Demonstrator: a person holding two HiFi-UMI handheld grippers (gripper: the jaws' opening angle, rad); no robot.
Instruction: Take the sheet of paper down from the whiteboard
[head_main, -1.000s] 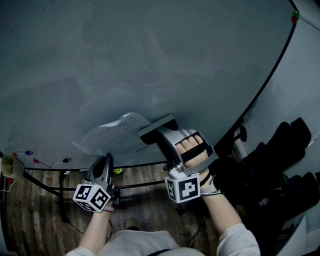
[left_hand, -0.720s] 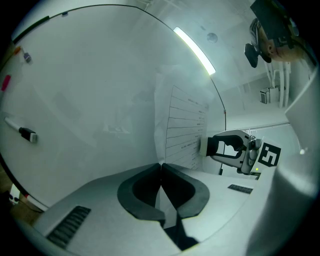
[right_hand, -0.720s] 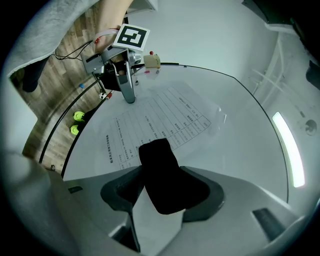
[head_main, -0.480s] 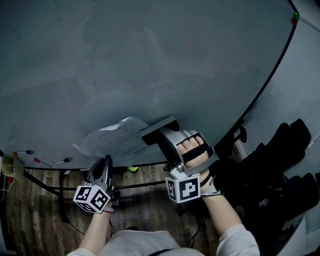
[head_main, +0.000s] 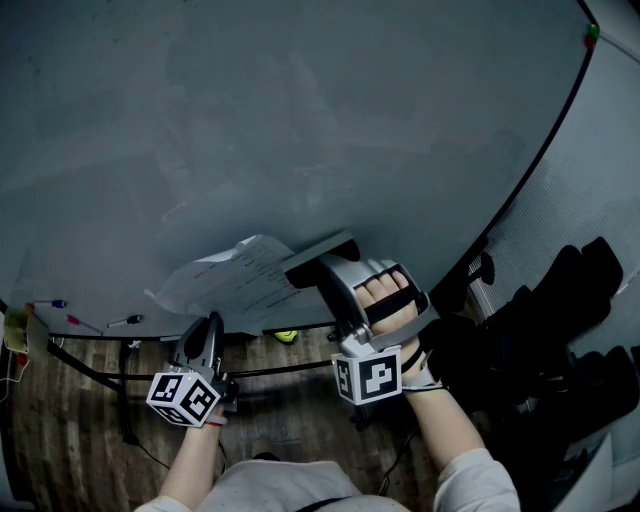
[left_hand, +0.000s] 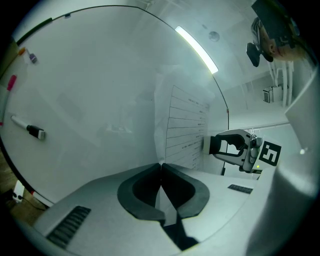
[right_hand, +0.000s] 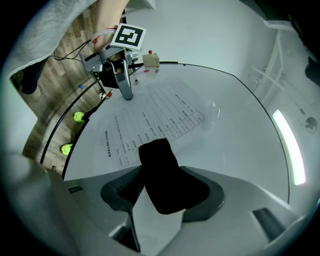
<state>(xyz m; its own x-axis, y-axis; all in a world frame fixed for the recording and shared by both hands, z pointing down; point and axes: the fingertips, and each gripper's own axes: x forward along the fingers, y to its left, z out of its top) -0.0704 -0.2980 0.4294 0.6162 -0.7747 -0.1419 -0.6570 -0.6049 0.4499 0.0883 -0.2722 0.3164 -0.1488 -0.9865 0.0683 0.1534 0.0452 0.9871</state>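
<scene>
A printed sheet of paper (head_main: 235, 275) lies against the whiteboard (head_main: 300, 120), low down and slightly crumpled. My left gripper (head_main: 213, 325) is shut on the sheet's lower corner; in the left gripper view the paper (left_hand: 182, 130) runs down into the shut left gripper (left_hand: 161, 165). My right gripper (head_main: 320, 262) is shut on a black block (right_hand: 167, 180), like a board eraser. The block (head_main: 318, 250) rests at the sheet's right edge against the board. The right gripper view shows the sheet (right_hand: 150, 120) flat on the board and the left gripper (right_hand: 125, 92) at its far corner.
Markers (head_main: 125, 322) sit along the board's lower left edge. A green round piece (head_main: 287, 336) lies on the wooden floor under the board, by the stand's black bars (head_main: 100, 375). Dark bulky shapes (head_main: 560, 320) crowd the right. A green magnet (head_main: 591, 30) sits at the board's top right.
The green piece on the floor has rolled to the right. Both grippers and the sheet have stayed nearly where they were.
</scene>
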